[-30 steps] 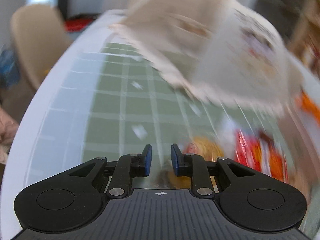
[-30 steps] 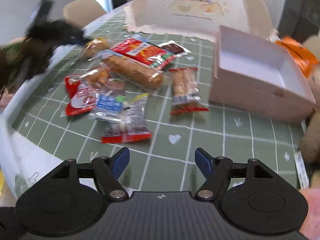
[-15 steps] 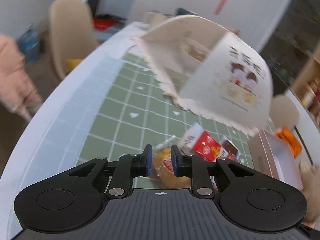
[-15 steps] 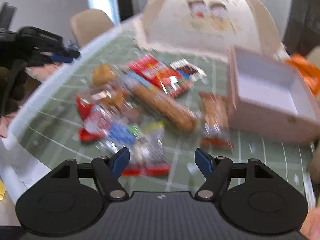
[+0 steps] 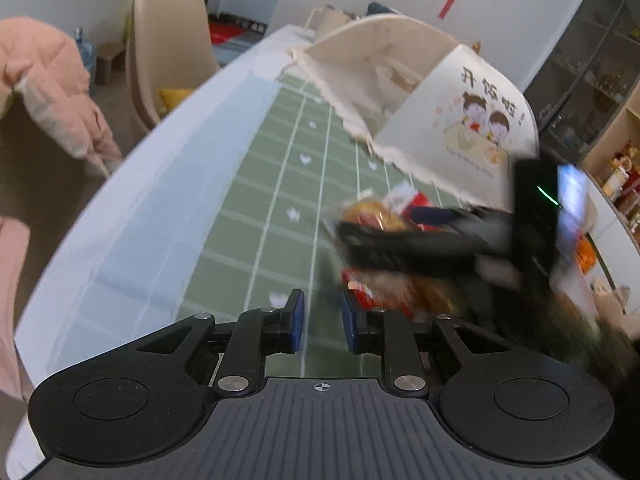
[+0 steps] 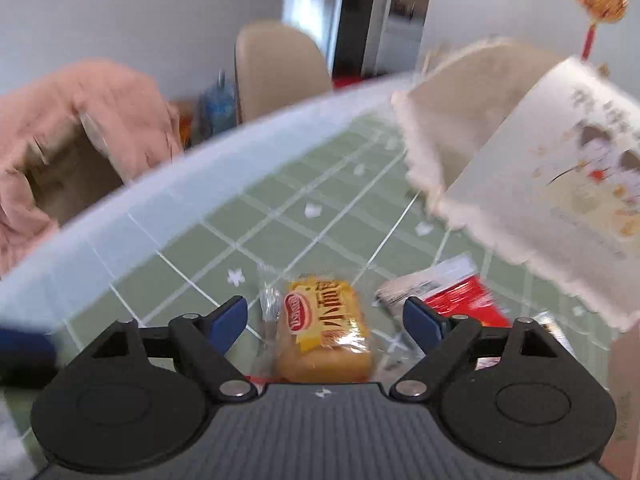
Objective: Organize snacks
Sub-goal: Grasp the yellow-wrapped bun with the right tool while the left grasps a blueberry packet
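Observation:
A small yellow-wrapped cake pack [image 6: 324, 328] lies on the green gridded mat [image 6: 280, 240]. My right gripper [image 6: 326, 316] straddles the pack. Its jaws are closing, and a gap still shows between each blue pad and the wrapper. In the left wrist view the right gripper [image 5: 420, 244] is a dark blur over the same cake pack [image 5: 372, 212] and a red-wrapped snack [image 5: 384, 292]. My left gripper [image 5: 322, 320] hangs over bare mat to the left of the snacks. It is shut, with nothing between its pads.
A beige mesh food cover [image 5: 440, 120] printed with cartoon children stands on the mat behind the snacks. A red and white packet [image 6: 460, 296] lies right of the cake. Beyond the table's white edge [image 6: 160, 200] are a beige chair [image 6: 280, 68] and a pink jacket [image 6: 80, 120].
My right gripper has swung left from over the snack pile to the yellow cake pack, and its jaws have narrowed. The left gripper has drawn back to the left, away from that pack.

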A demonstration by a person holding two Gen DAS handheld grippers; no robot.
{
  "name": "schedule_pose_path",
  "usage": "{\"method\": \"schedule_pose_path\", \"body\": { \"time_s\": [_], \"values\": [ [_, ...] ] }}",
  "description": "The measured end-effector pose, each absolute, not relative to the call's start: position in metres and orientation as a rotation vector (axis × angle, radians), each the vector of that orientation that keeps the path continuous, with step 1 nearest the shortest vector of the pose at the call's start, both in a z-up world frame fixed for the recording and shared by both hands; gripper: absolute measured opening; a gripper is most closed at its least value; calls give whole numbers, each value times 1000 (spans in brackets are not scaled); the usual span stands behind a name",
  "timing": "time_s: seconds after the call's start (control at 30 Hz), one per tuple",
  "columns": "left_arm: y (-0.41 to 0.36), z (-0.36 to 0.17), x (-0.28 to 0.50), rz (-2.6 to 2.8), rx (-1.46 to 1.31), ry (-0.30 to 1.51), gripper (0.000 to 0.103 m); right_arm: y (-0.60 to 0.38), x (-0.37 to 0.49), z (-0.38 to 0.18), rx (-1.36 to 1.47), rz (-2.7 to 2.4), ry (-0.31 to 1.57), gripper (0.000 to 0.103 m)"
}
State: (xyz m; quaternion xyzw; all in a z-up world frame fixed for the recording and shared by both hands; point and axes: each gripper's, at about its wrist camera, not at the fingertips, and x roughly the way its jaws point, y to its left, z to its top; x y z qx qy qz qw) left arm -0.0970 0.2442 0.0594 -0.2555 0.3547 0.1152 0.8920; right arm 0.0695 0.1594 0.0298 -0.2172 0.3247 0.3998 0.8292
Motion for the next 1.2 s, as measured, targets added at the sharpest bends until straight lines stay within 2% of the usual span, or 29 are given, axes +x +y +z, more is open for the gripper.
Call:
{"method": "schedule_pose_path", "body": {
  "time_s": [0.03,0.17,0.3,0.43,0.63,0.8,0.97,1.2],
  "values": [
    [241,57,-98,228,-532,745,23,164,76,26,-467,865,747,53],
    [221,51,-94,151,-549,786,23,124,72,59,-368,925,721,52],
    [178,51,-72,-24,-546,860,23,33,49,113,-261,870,620,52],
    [126,52,-46,-147,-482,919,24,-58,32,127,-242,680,588,52],
    [84,53,-26,-106,-376,969,25,-153,9,111,-181,405,649,52],
    [70,62,-19,-163,-383,939,25,-193,-13,92,-103,323,706,52],
    [79,88,-24,-47,-342,805,25,-195,-19,70,-92,299,741,52],
    [105,71,16,112,-263,867,25,-187,-18,55,-64,335,788,52]
  ]
}}
